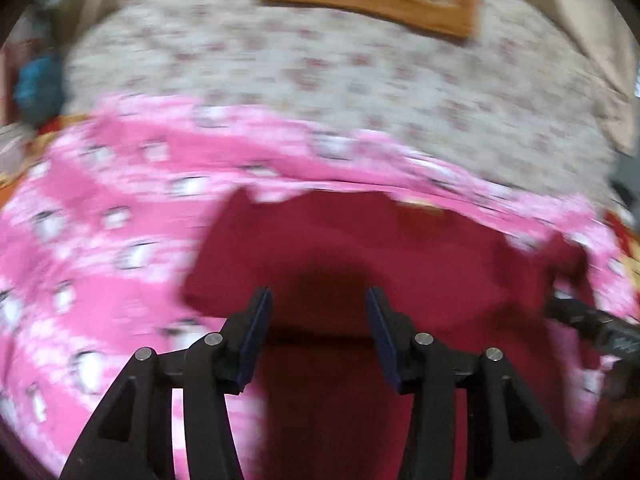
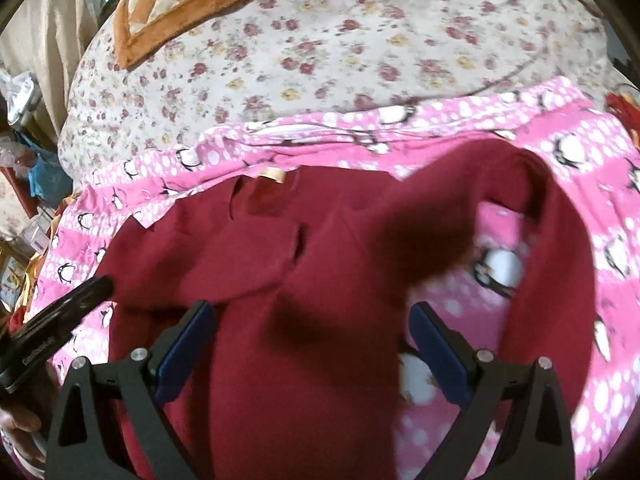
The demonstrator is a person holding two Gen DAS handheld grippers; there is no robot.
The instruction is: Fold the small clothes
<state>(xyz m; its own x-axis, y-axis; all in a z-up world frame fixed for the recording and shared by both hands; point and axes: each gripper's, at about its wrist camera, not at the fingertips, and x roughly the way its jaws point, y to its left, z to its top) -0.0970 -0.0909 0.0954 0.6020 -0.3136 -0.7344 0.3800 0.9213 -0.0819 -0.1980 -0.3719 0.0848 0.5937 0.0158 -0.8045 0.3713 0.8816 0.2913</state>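
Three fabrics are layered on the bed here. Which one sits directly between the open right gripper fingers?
The dark red garment. It is plain maroon and lies on top, beneath the right gripper; the pink penguin-print cloth is underneath it, and the floral bedsheet is farther back.

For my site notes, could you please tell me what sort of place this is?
Probably a bedroom: a dark red garment lies on a pink penguin-print blanket spread over a bed with a floral sheet, with a checked orange cushion further back.
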